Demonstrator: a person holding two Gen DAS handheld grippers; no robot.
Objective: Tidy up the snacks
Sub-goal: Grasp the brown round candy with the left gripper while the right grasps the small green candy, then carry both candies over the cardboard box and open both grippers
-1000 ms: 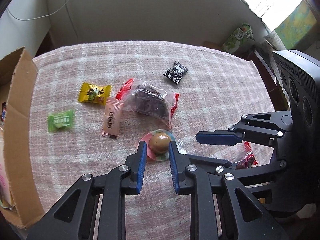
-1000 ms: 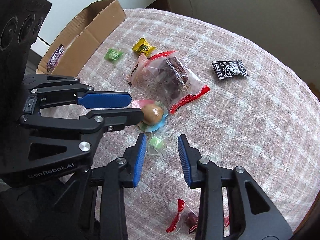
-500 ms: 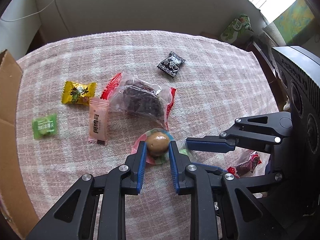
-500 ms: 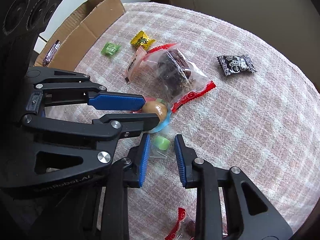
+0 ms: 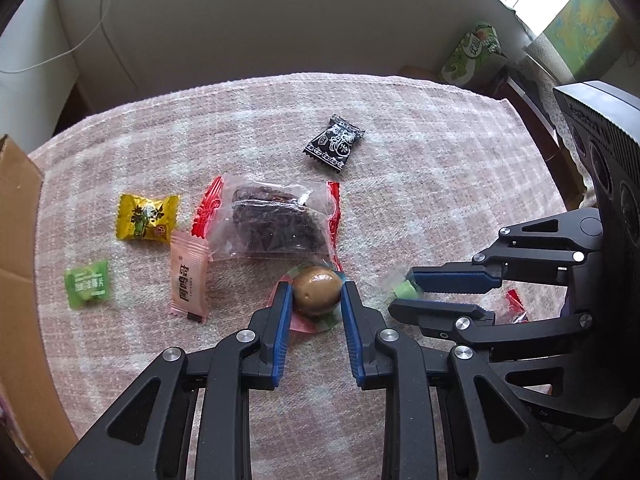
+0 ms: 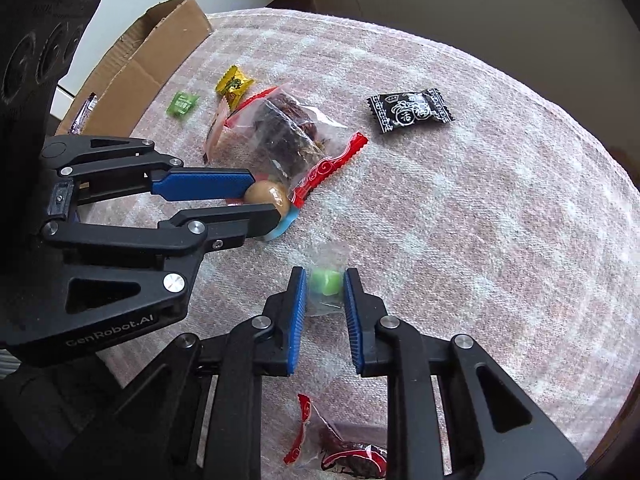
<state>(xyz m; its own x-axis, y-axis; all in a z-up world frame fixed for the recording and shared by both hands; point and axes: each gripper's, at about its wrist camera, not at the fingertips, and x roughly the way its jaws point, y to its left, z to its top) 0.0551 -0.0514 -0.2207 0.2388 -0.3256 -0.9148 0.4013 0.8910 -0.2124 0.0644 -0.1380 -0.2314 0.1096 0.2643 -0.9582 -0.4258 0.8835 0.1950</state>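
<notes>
My left gripper (image 5: 315, 286) reaches down over a brown egg-shaped snack (image 5: 317, 294) in a pink and green wrapper on the pink checked cloth. Its blue pads touch both sides of the snack, and the jaws are easing open a little. Just to the right, my right gripper (image 6: 324, 274) is shut on a small green candy (image 6: 326, 283) in a clear wrapper. The right wrist view shows the left gripper (image 6: 262, 196) from the side with the egg snack (image 6: 272, 196) at its tips. Both snacks still lie on the cloth.
Beyond the grippers lie a clear packet of dark dried fruit (image 5: 276, 220), a black candy (image 5: 334, 146), a yellow candy (image 5: 146, 218), a pink sachet (image 5: 188, 284) and a green sachet (image 5: 87, 284). A cardboard box (image 5: 16, 240) stands at the left. Another red-ended packet (image 6: 340, 448) lies near the front edge.
The right jaws have closed from wide apart onto the green candy. The left gripper has slid forward and down, so the egg snack now sits between its pads.
</notes>
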